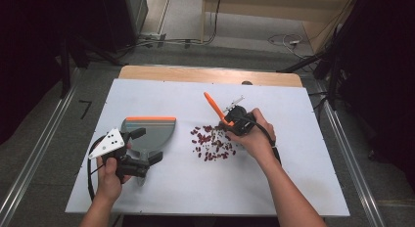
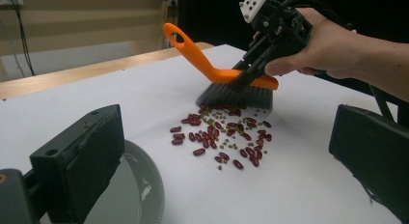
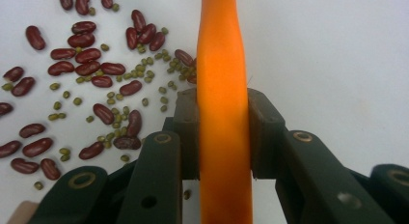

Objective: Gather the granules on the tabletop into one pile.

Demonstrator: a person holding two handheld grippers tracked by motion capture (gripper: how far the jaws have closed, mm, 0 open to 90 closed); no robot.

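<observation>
**Brush, dustpan, spilled beans: sweep in hand**

Right gripper (image 1: 234, 118): jaws clamped on orange brush (image 2: 219, 74), bristles at far edge of beans (image 1: 213, 143) on white surface (image 1: 293, 153). Left gripper (image 1: 133, 153): jaws apart around the dustpan (image 1: 154, 131) handle, firmness of hold not discernible; pan lies well left of pile. Advice: short low strokes toward pan, lip flat.

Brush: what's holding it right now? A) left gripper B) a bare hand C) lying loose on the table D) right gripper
D: the right gripper is clamped on both sides of the orange brush handle, and the left gripper view shows the bristles at the far edge of the beans.
</observation>
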